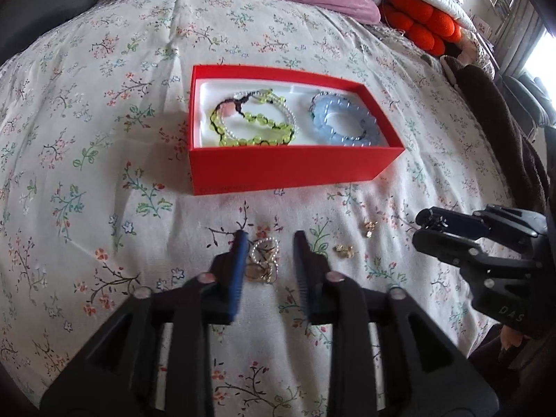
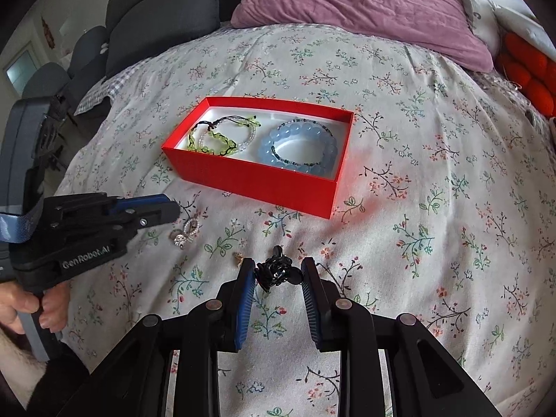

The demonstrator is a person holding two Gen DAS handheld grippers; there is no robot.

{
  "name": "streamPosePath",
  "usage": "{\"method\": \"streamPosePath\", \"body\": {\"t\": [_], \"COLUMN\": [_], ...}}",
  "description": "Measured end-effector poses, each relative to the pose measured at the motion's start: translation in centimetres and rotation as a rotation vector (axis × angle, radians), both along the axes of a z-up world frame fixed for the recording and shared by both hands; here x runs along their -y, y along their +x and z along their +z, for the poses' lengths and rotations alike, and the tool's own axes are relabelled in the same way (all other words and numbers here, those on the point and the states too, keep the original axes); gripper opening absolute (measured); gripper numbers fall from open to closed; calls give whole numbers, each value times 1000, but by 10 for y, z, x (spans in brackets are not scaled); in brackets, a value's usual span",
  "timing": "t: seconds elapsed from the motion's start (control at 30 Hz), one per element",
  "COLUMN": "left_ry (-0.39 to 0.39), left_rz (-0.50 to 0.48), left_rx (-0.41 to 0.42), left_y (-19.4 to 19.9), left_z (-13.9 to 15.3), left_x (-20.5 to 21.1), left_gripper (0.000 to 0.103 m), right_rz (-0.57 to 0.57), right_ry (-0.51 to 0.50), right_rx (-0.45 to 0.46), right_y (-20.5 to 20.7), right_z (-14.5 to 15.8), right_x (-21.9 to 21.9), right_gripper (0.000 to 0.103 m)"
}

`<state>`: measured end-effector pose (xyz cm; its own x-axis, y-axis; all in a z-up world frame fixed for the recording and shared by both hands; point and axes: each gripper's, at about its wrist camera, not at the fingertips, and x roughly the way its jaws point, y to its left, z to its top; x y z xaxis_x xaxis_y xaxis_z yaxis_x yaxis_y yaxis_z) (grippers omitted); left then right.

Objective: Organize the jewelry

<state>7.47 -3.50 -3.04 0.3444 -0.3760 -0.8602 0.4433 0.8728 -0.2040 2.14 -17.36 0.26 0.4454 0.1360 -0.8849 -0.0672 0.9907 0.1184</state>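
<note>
Left wrist view: left gripper low over the flowered bedspread, jaws apart with nothing clamped, straddling a small tangle of pearl and gold pieces. The tangle lies on the cloth between the blue pads; whether either pad touches it I cannot tell. Two gold earrings lie loose on the cloth just to the right of it. Beyond stands the red box, with green bead bracelets in its left half and a blue bead bracelet in its right. Right gripper shows at the right edge, tips near the farther earring.

Right wrist view: right gripper jaws open, a black hair clip lying between the fingertips, not visibly squeezed. Left gripper reaches in from the left, just above the tangle. One earring sits just left of the near pad. Red box lies well ahead.

Judgement: bracelets are already sorted; small pieces remain on the cloth. Step in hand looks like picking up, both tools placed to close. Next move calls for a gentle, low pinch so the thin chain does not slip out, then a carry over the box wall.
</note>
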Motion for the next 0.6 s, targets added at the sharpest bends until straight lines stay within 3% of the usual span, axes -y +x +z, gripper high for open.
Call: {"method": "streamPosePath", "body": {"t": [0.13, 0.27, 0.33, 0.37, 0.47, 0.6], "left_ry": [63, 81, 101, 101, 62, -22], "left_rz": [-12, -10, -13, -15, 4, 44], "left_rx": [-21, -6, 0, -8, -49, -102], "left_y": [3, 3, 4, 5, 9, 13], "left_z": [-21, -23, -24, -25, -25, -19], "left_x": [7, 11, 13, 13, 9, -2], "left_gripper": [43, 40, 15, 8, 3, 3], "right_rz": [8, 17, 20, 19, 18, 15], "right_ry": [-1, -4, -5, -4, -4, -5], "right_rx": [-15, -25, -27, -28, -29, -27], "right_y": [1, 3, 4, 4, 4, 4], "right_z": [-5, -9, -10, -10, -11, -10], "right_x": [-4, -7, -8, -9, -8, -8], "right_gripper": [27, 27, 27, 27, 27, 27]}}
